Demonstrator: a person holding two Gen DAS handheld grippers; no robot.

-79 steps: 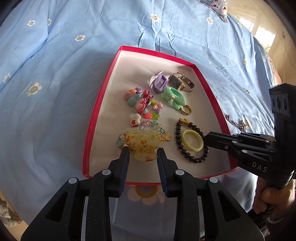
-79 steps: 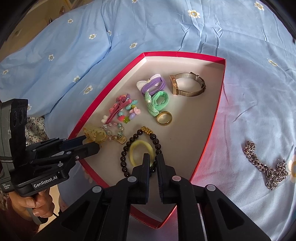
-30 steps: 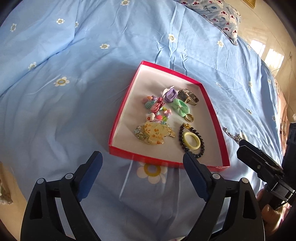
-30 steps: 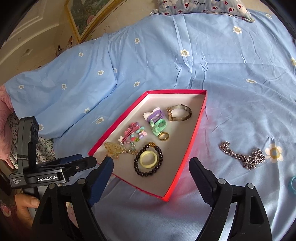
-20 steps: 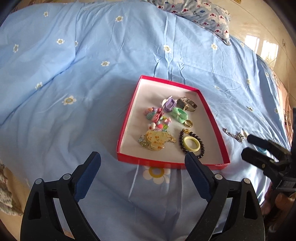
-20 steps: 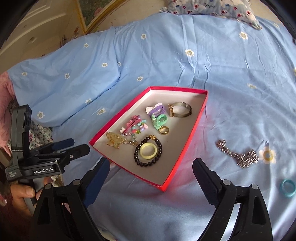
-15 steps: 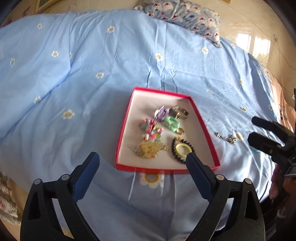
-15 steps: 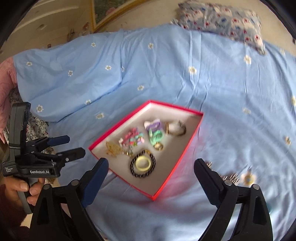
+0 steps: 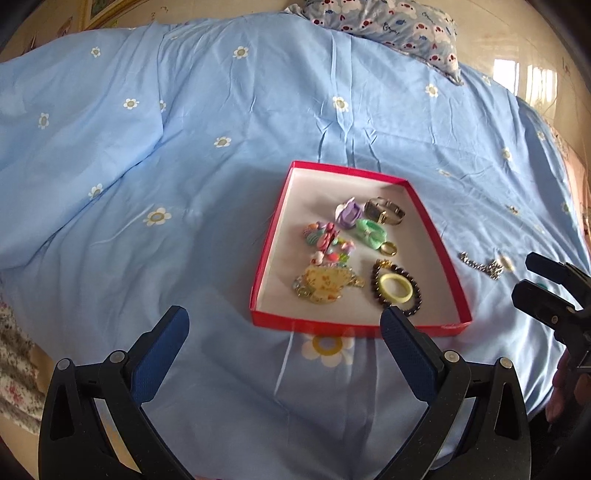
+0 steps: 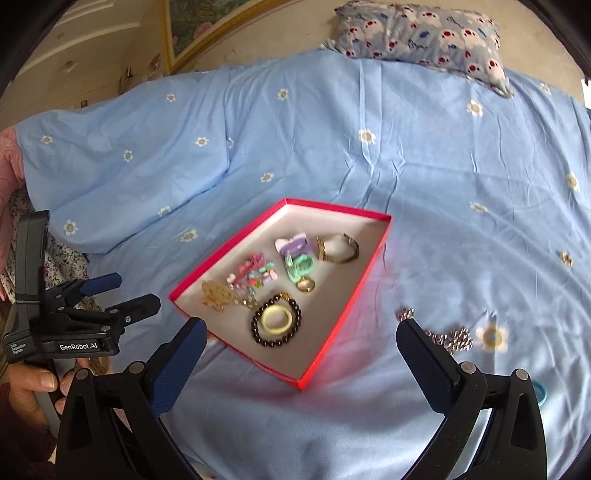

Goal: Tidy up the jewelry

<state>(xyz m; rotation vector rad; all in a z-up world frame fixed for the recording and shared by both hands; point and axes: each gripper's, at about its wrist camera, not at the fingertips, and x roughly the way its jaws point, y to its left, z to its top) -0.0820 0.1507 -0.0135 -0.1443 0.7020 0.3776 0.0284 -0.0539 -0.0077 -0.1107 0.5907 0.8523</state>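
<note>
A red box [image 9: 266, 254] [image 10: 343, 317] lies on the blue flowered bedspread. In it are a yellow hair clip [image 9: 325, 284], a black bead bracelet [image 9: 413, 299] around a yellow ring [image 9: 396, 291], a gold ring [image 9: 388, 248], a green bow [image 9: 371, 232], a purple clip [image 9: 349, 214], a watch [image 9: 384, 210] and several small coloured clips [image 9: 327, 240]. A silver chain [image 9: 480, 263] [image 10: 447, 338] lies on the bedspread right of the box. My left gripper [image 9: 284, 343] and my right gripper [image 10: 301, 354] are both wide open and empty, held back from the box.
A teal ring [image 10: 539, 393] lies on the bedspread at the far right, and a small gold item [image 10: 565, 258] lies further back. A patterned pillow [image 10: 421, 33] sits at the head of the bed. The bed's near edge is just below both grippers.
Both grippers let go of the hair clip and the yellow ring in the box, opened wide and pulled back and up from the box. The box now looks smaller in both views.
</note>
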